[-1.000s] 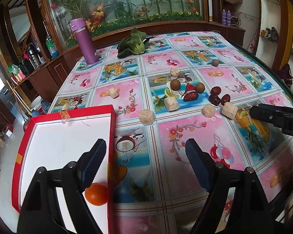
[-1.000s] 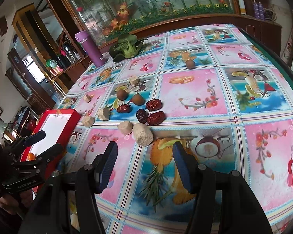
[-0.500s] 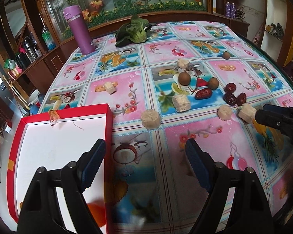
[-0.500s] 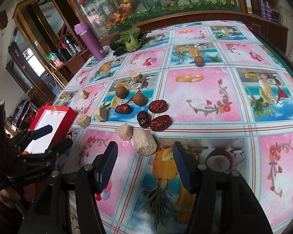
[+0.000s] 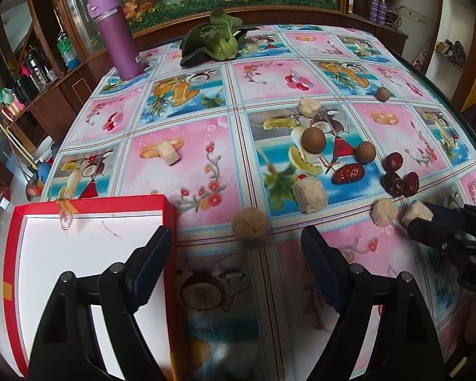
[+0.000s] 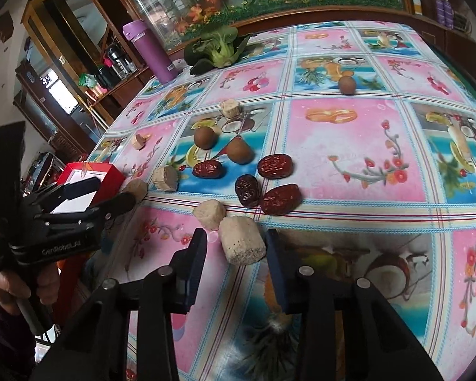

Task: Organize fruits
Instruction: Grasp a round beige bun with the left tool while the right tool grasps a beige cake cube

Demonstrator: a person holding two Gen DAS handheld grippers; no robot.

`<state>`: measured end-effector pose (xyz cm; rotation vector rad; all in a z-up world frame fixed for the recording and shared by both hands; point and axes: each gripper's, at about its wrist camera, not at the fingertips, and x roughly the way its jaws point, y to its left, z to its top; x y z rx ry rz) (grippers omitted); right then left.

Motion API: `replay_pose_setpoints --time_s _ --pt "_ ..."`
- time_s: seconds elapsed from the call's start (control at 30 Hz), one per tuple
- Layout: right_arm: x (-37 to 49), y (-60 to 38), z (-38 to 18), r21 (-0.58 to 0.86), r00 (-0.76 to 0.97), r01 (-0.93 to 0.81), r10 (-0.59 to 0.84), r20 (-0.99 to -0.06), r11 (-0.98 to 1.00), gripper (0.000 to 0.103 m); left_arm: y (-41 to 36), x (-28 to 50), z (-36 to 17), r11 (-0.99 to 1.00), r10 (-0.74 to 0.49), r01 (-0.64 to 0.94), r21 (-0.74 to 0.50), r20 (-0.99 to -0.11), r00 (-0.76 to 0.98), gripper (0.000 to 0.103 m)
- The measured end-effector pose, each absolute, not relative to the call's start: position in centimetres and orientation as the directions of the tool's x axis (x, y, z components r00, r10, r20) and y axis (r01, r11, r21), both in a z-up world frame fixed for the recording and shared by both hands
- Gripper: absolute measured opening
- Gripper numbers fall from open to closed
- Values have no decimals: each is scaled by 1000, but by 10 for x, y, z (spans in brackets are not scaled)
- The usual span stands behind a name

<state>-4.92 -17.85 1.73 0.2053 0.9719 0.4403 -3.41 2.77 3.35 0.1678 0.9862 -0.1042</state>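
My right gripper (image 6: 234,247) is open, its jaws drawn in close on either side of a beige chunk (image 6: 242,241) on the tablecloth; a small gap shows at the left finger. Just beyond it lie a second beige chunk (image 6: 210,213) and several red dates (image 6: 274,166). Further back rest brown round fruits (image 6: 204,138). My left gripper (image 5: 234,263) is open and empty, low over the table beside the red tray (image 5: 12,254). Another beige chunk (image 5: 250,227) sits just ahead of its fingertips. The right gripper (image 5: 425,222) also shows at the right edge of the left wrist view.
A purple bottle (image 5: 117,35) and a green leafy vegetable (image 5: 217,44) stand at the far side. More beige chunks (image 5: 309,190) and a lone brown fruit (image 5: 382,94) are scattered mid-table. The table edge (image 5: 460,117) curves along the right. A hand (image 6: 6,289) holds the left gripper.
Both grippers moved forward over the table. The right jaws narrowed around the beige chunk. The orange fruit in the tray has passed out of the left wrist view.
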Motion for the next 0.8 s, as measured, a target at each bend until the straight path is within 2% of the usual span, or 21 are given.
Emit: replay_pose_setpoints --time_s 0.17,0.23,0.3,0.43,0.5,0.53,0.8 --pt "-48 -178 17 365 484 -276 457 -747 889 34 24 -28 23 979 -26 184 83 -852 523 80" --pt "-48 -178 17 365 485 -276 457 -746 889 34 24 -25 18 978 -42 197 69 -860 509 64" --pt "-48 -179 17 365 485 -277 457 -745 889 34 26 -23 17 980 -68 195 38 -859 507 60" --pt "-47 -178 17 363 486 -280 457 -745 889 34 29 -21 18 978 -112 209 -6 -858 502 44" --pt "-47 -178 17 358 486 -281 454 -747 890 30 25 -23 19 973 -120 229 -1 -854 507 32" --pt "-47 -177 16 360 482 -283 456 -748 889 24 24 -24 19 971 -124 238 0 -852 508 29" --pt "-48 -176 16 360 480 -290 460 -747 887 24 24 -35 20 971 -144 238 -23 -852 504 28"
